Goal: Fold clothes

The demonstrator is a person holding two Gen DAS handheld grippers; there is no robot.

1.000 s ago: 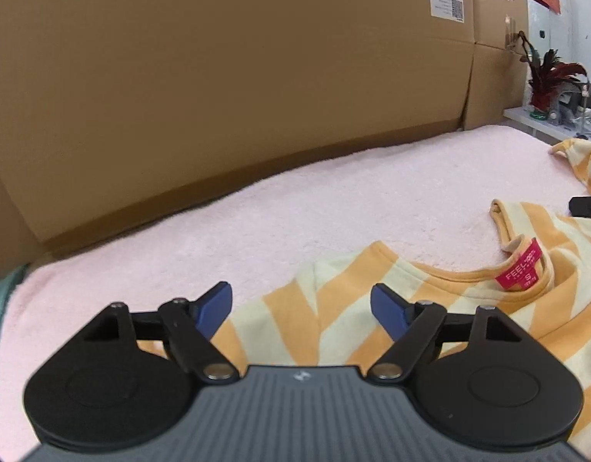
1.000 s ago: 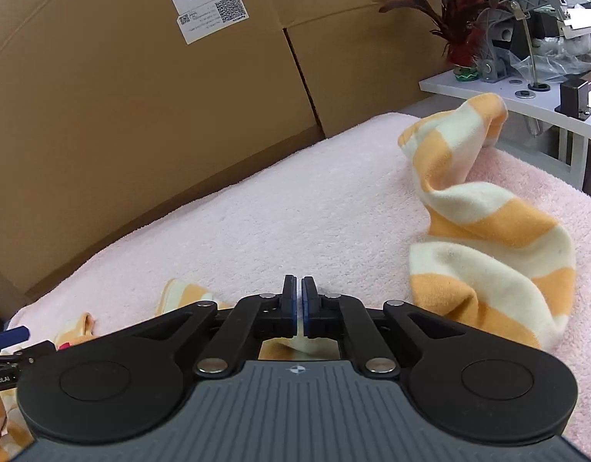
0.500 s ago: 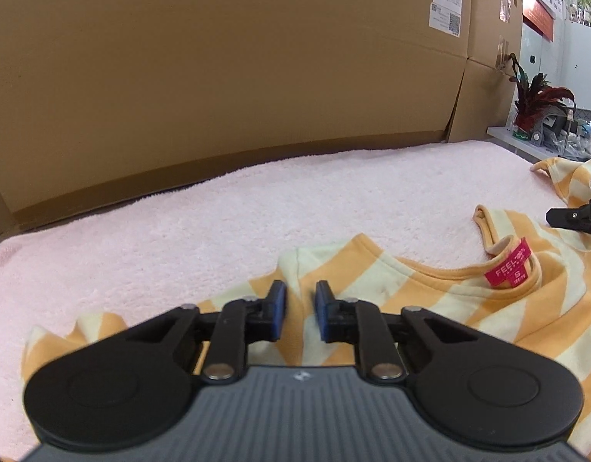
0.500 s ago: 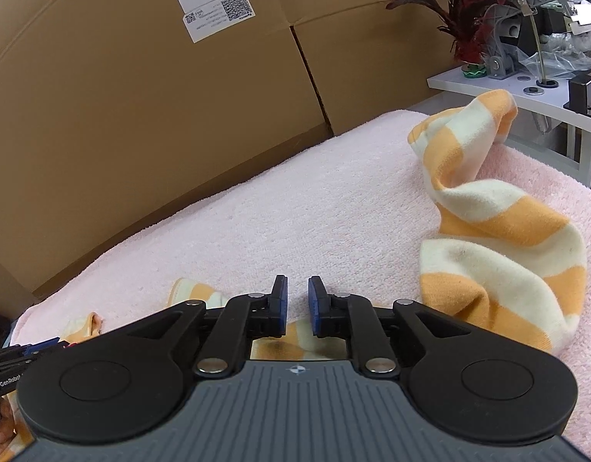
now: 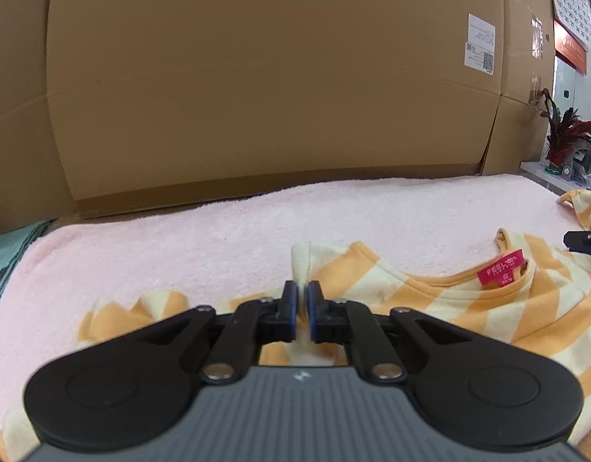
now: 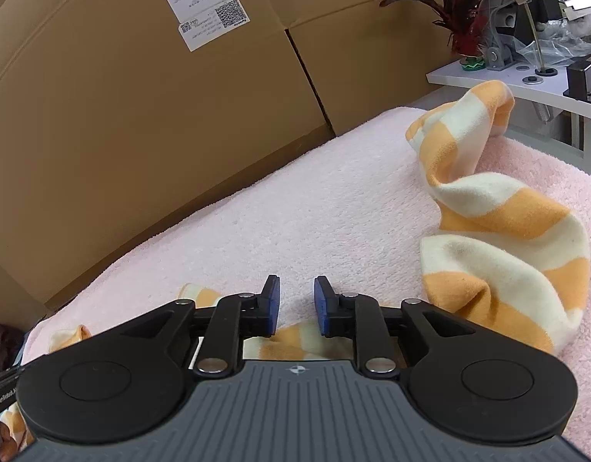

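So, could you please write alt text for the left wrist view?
The left gripper is shut on a fold of an orange-and-cream striped shirt lying on a pink towel. Cardboard boxes stand behind.

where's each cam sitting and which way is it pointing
Left wrist: on the left gripper, looking along its fingers, shut on the striped shirt, toward the cardboard boxes.
Right wrist: on the right gripper, whose fingers are opening above the shirt's edge, facing the bunched sleeve and side table.
Shared: shirt, pink towel, boxes, red plant; each view catches the other gripper at its edge.
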